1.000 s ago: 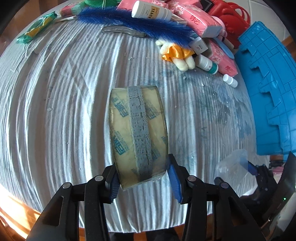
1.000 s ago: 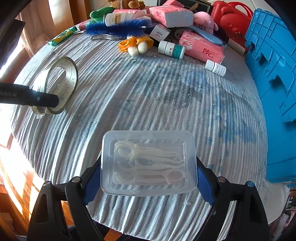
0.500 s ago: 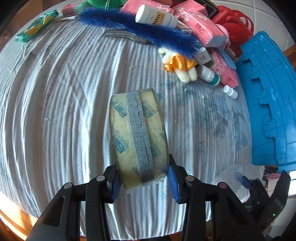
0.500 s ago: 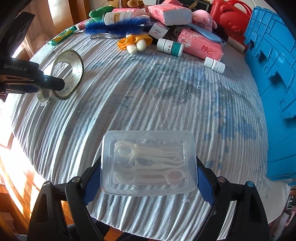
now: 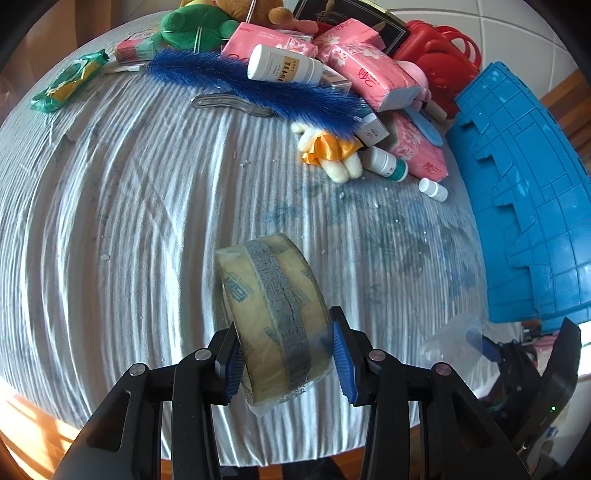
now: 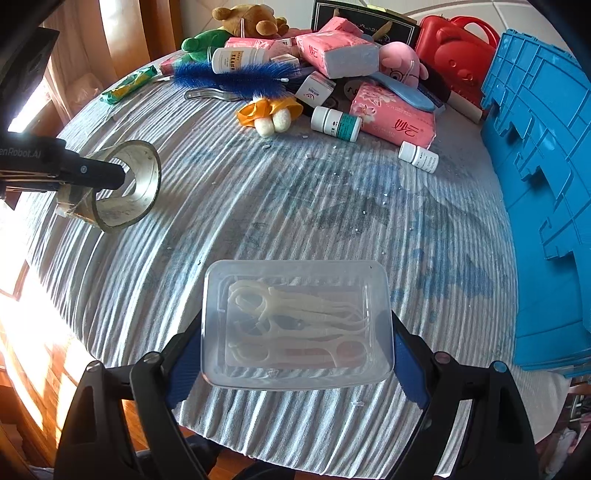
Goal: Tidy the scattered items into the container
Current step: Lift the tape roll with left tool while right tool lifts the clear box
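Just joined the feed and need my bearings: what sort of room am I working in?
Probably a home room: a round table with a striped cloth, curtains by a sunlit window, and household clutter like a teddy bear.

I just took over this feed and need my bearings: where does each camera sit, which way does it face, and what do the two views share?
Left wrist: on the left gripper, facing forward over the table; its black fingers clamp the tape roll.
Right wrist: on the right gripper, facing the same way; its fingers clamp the clear plastic box.
Shared: blue crate on the right, blue brush, white bottles; each view catches the other gripper at its edge.
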Available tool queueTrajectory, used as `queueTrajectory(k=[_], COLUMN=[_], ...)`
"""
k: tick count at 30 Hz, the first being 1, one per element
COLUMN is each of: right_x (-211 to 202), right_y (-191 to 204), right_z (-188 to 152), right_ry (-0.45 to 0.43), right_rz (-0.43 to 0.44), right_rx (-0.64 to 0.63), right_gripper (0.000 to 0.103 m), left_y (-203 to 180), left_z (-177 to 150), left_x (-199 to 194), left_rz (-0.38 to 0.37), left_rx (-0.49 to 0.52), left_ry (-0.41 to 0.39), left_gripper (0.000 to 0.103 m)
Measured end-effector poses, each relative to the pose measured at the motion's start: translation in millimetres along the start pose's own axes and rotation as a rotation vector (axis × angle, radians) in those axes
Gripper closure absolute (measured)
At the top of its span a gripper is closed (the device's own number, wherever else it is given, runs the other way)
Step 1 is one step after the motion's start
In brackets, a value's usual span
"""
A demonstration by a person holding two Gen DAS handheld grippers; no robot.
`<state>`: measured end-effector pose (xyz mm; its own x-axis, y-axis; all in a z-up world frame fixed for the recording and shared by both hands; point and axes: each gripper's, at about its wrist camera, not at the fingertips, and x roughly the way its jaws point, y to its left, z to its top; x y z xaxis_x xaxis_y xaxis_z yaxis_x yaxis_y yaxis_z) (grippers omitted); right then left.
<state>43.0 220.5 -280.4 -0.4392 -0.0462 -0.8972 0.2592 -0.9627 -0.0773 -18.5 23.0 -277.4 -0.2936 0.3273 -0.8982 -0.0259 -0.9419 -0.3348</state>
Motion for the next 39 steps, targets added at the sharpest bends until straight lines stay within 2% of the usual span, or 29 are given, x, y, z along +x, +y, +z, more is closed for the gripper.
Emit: queueTrajectory(k=[4,7,14,16,17,18,20,22,24,29,39], right_x=[-13.3,-21.9,-29.7,-28.1,-27.0,-26.3,-24.9,-23.8,-23.8,-29.2,-42.7], right_y=[3.5,5.4,9.6,11.1,11.5,12.5,13.3,14.8,14.6,10.8,5.8], right_z=[4.4,7.1,1.4,-3.0,-5.2,-7.3,-10.5,-11.8,-11.3,-5.1,3.1], right_ry=[-0.019,-0.030,-0.035,-0.029,-0.025,-0.022,-0.017,-0.014,-0.014,-0.032,-0.058], right_rz=[-0.007,-0.014,-0.021,-0.018,-0.016,-0.014,-0.009,-0.006,-0.004,-0.006,-0.022], right_rx=[-0.004,-0.002,0.004,0.006,0.008,0.009,0.011,0.008,0.005,0.002,0.006], right_gripper=[0.015,0.015,0.015,0.015,0.015,0.015,0.015,0.015,0.015,0.015,0.015], left_y=[-1.4,-0.8,19.9,24.8,28.4,33.5,41.8,42.2,38.7,34.3,27.7], left_z=[1.2,0.2,-8.0,-11.4,-13.7,-17.0,-22.9,-27.5,-29.7,-28.9,-22.5], left_x=[-13.5,-20.7,-8.0,-2.7,2.2,5.2,8.2,9.1,12.2,5.2,-18.7], left_rz=[-0.010,-0.005,0.028,0.058,0.102,0.123,0.108,0.084,0.081,0.067,0.036], left_rx=[0.007,0.014,-0.009,-0.030,-0.042,-0.061,-0.088,-0.080,-0.062,-0.057,-0.042], left_ry=[-0.016,-0.021,-0.003,0.010,0.028,0.036,0.040,0.047,0.076,0.068,0.012], left_gripper=[0.069,0.070,0.069,0.055,0.038,0.031,0.030,0.052,0.085,0.093,0.094])
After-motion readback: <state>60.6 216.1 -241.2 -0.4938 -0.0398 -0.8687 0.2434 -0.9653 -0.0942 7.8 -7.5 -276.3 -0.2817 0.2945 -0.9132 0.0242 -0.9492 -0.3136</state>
